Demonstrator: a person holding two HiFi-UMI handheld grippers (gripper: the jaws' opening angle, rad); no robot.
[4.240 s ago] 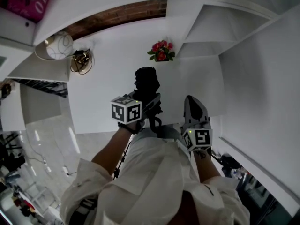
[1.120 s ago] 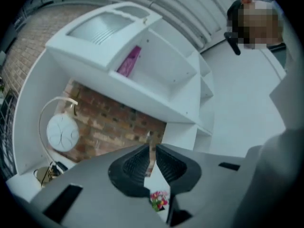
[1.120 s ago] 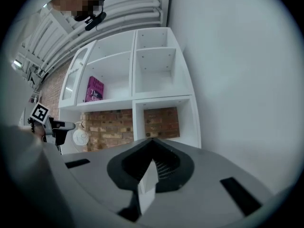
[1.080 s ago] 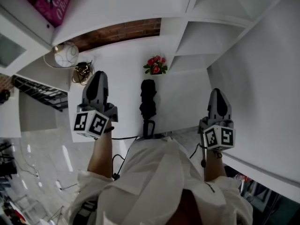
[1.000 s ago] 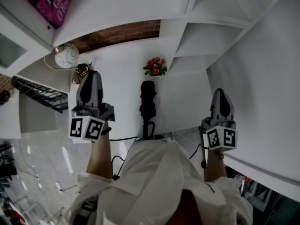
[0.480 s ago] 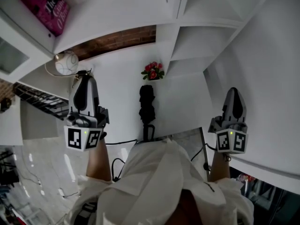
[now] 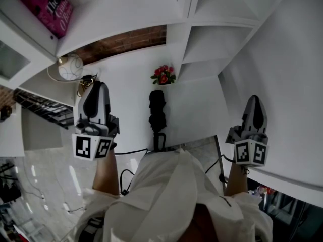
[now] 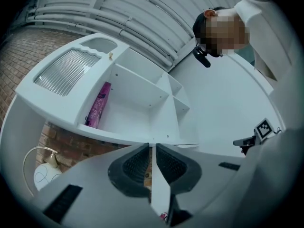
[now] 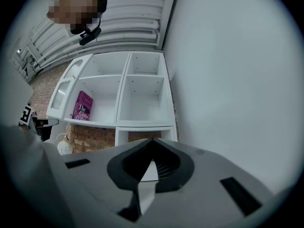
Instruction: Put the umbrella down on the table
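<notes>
**Umbrella flat on the table, both grippers empty**

The folded black umbrella lies on the white table, at the middle of the head view. It runs from 12 to 6 o'clock, and its handle is at the 6 o'clock end, by the table's near edge and close to the person's shirt. Nothing touches it.

The left gripper is held up at the umbrella's 9 o'clock, well apart from it. Its fingers are closed against each other with only a thin slit between the pads, and they grip nothing. The right gripper is at the umbrella's 3 o'clock, farther out and next to the white wall. Its fingers meet at the tips and are also empty.

A small bunch of red flowers stands just past the umbrella's tip at 12 o'clock. A round white lamp sits at about 10 o'clock, near the brick wall. Higher up, a pink book leans in the white shelf unit.
</notes>
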